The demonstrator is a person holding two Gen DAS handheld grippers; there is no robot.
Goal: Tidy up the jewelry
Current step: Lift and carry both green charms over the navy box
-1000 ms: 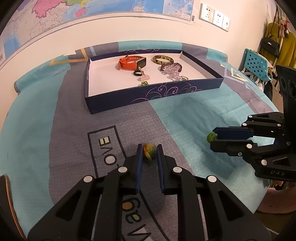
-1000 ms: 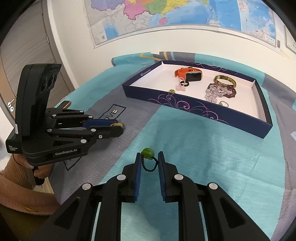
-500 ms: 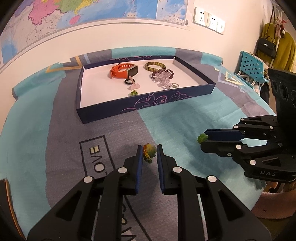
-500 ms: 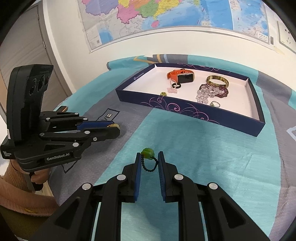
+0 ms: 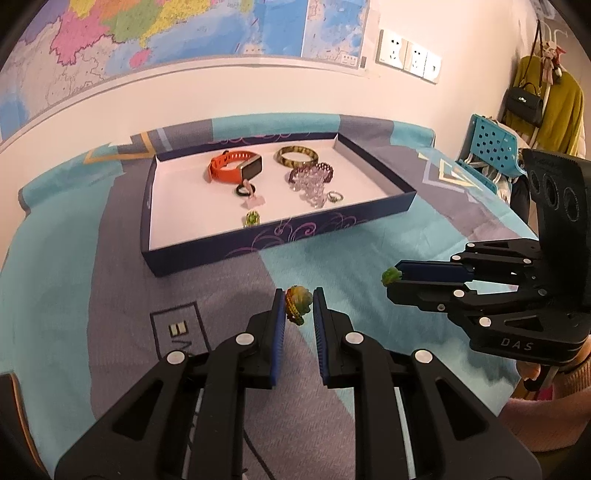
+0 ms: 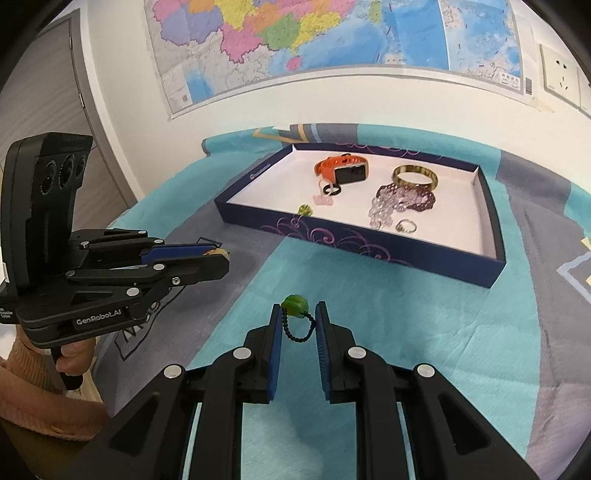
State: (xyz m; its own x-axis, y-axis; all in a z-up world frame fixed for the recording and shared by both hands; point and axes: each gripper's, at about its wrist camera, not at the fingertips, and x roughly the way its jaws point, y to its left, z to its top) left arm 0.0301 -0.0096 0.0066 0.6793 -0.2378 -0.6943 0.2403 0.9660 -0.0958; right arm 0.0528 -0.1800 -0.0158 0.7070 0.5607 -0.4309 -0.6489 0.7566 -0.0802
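My left gripper [image 5: 298, 301] is shut on an orange-green bead charm [image 5: 297, 302], held above the cloth in front of the tray. My right gripper [image 6: 297, 314] is shut on a green bead with a black beaded loop [image 6: 294, 303]; in the left wrist view that gripper [image 5: 392, 277] comes in from the right with the green bead [image 5: 391, 274] at its tip. The dark blue tray [image 5: 258, 242] lies farther back and holds an orange watch [image 5: 234, 170], a bangle [image 5: 296, 156], a purple bead bracelet [image 5: 311, 176], rings and a small green piece [image 5: 252, 218].
A teal and grey cloth [image 6: 369, 325] covers the table, which stands against a wall with a map [image 6: 332, 33]. A blue chair [image 5: 491, 147] and hanging clothes stand at the right. A hand in a pink sleeve [image 6: 55, 362] holds the left gripper [image 6: 218, 254].
The left gripper has risen with its charm, so the tray looks smaller and farther off. The right gripper has hardly shifted and keeps its green bead.
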